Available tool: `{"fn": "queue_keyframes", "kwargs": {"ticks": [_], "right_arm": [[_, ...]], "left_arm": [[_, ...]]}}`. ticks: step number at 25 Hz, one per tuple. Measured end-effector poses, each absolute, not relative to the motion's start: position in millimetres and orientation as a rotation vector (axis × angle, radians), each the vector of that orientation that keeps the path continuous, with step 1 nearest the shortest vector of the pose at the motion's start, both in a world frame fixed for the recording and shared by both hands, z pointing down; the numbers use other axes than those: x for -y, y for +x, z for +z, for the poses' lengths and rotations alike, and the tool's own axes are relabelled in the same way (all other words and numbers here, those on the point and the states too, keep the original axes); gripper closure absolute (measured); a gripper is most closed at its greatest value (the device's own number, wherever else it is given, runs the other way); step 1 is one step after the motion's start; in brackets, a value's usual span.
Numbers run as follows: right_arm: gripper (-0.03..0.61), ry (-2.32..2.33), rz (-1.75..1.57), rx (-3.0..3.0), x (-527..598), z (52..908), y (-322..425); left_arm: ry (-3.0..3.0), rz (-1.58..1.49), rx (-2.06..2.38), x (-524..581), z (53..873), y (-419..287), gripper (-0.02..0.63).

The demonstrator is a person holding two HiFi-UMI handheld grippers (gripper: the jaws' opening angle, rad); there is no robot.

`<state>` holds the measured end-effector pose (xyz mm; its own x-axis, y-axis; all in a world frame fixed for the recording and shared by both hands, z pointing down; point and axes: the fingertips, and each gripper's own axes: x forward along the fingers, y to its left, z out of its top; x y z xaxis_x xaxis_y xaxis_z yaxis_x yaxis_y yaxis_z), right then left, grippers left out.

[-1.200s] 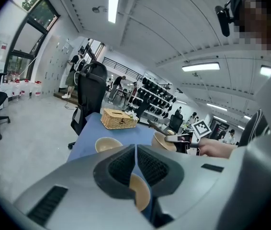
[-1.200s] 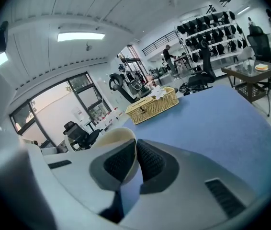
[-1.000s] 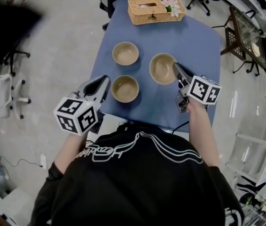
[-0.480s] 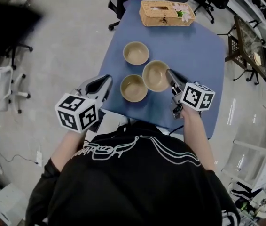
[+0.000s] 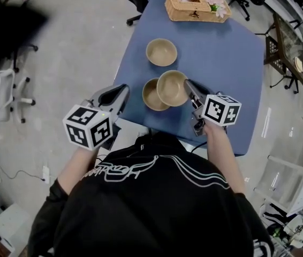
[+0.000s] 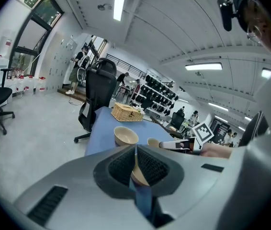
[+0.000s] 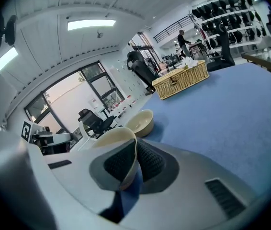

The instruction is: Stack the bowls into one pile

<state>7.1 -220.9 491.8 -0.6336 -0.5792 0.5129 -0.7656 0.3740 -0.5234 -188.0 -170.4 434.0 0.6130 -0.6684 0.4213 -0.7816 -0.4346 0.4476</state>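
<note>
**Nesting the second bowl over the first**

Spreading across most of the head view, the blue bench carries everything. A wicker basket sits at its far end, well clear of the work.

Three tan bowls come next. The far bowl rests alone on the cloth. The near bowl sits by the bench's front edge. The held bowl hangs above it, overlapping its right side and not yet seated inside.

The right tongs are clenched on the held bowl's rim, with one pad inside the wall and one outside. The left tongs are closed on nothing and hover off the bench's left edge.

The bowls look stiff and smooth, so likely slippery and chippable. A one-sided rim pinch can let a bowl tilt, so lower it gently. The thin rim wall is the sensible place to grip.
</note>
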Motion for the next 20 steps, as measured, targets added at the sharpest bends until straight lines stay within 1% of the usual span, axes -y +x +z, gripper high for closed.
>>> {"fn": "queue_keyframes", "kwargs": {"ticks": [13, 20], "right_arm": [[0.538, 1.092, 1.069, 2.422, 208, 504, -30], [0.535, 1.040, 1.041, 2.414, 204, 514, -39]], "left_arm": [[2.189, 0.217, 1.148, 169, 455, -205, 0.580], [2.187, 0.177, 1.183, 176, 452, -217, 0.580]]}}
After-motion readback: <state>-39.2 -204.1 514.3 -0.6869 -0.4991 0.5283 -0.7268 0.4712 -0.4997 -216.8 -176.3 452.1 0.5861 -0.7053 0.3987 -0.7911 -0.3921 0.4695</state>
